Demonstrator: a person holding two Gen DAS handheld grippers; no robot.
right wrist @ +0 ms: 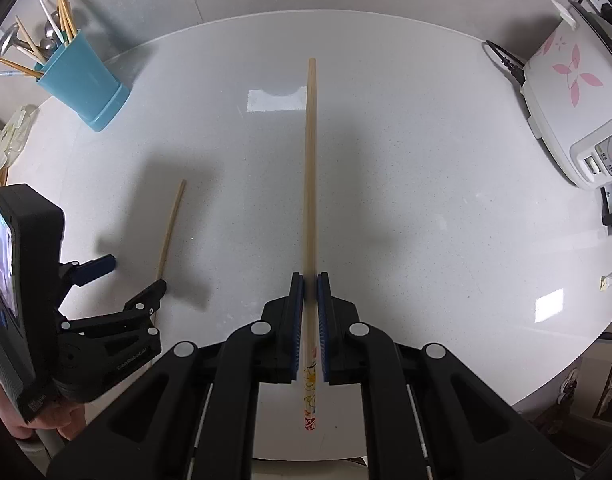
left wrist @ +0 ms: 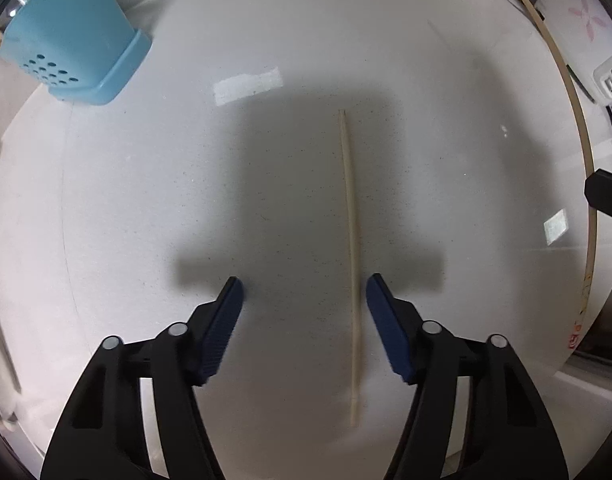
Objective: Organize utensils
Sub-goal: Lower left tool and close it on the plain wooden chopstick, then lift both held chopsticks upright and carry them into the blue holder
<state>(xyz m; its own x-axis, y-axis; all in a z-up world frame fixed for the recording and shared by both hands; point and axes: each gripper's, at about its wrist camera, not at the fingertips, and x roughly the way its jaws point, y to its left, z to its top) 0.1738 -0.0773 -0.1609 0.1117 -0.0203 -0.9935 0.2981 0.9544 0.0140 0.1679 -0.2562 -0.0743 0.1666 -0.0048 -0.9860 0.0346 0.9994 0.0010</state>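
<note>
Your left gripper [left wrist: 304, 288] is pointed down at the white speckled worktop [left wrist: 146, 200] with its fingers [left wrist: 226, 320] spread apart, and a pale chopstick [left wrist: 350, 260] lies flat on the surface between them, way closer to the right-hand finger than the left one. Neither blue pad is touching it, so nothing's gripped on that side. Your right gripper [right wrist: 309, 280] is a different story: its fingers [right wrist: 296, 320] are closed tight on a second chopstick [right wrist: 310, 160], which sticks out forward past the tips, with the decorated end [right wrist: 309, 400] poking back toward the camera. From the right wrist view you can see the left gripper [right wrist: 134, 276] off to the left, hovering low over that loose chopstick [right wrist: 172, 224], though honestly I can't tell from there whether the tips are resting on the worktop or just above it. The teal utensil holder [right wrist: 84, 80] sits at the far left of the worktop, already stuffed with chopsticks and spoons [right wrist: 50, 36]. Over on the far right there's a white cooker [right wrist: 565, 92] with a pink flower print, well apart from both chopsticks. In the left wrist view the held chopstick [left wrist: 577, 120] shows as a long curve along the right edge
</note>
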